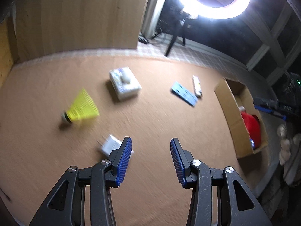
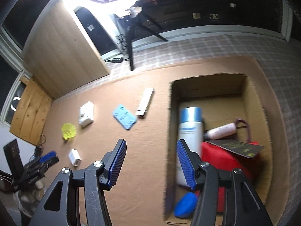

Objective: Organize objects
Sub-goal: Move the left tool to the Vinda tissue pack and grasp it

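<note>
Both grippers are spread and empty: the left gripper hangs over the tan surface, the right gripper beside the cardboard box. A yellow shuttlecock lies at ten o'clock; a careless grab could roll it away.

Yellow shuttlecock blurred — white box print unreadable.

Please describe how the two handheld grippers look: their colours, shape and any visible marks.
Both the left gripper and the right gripper have black plastic linkage arms with triangular cut-outs, round silver pivot screws and fine scratches. Each finger carries a ribbed blue pad. No cables are visible on them.
</note>
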Available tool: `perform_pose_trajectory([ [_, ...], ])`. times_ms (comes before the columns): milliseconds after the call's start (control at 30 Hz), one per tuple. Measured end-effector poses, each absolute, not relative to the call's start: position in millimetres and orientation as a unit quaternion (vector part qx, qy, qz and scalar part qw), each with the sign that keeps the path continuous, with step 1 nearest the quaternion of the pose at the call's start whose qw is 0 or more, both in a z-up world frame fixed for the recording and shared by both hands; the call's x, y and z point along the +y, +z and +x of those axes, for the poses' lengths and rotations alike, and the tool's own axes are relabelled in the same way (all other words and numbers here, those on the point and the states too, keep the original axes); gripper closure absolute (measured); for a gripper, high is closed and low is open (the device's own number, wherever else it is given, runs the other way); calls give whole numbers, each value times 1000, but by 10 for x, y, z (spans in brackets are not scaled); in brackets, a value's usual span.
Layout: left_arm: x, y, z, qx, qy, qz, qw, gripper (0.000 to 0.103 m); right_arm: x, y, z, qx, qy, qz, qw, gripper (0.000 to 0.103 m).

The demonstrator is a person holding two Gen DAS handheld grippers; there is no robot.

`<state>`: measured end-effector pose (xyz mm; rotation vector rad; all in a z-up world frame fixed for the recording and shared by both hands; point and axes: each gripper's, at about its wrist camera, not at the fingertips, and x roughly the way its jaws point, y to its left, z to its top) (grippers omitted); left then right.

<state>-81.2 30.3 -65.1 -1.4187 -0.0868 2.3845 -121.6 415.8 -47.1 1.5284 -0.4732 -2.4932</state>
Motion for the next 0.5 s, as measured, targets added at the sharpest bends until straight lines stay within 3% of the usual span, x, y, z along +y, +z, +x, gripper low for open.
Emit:
perform_pose_trajectory([
  [500,314,-767,-2149,-60,836,-525,147,57,3659,-545,-1209,-155,-824,528,135,51],
])
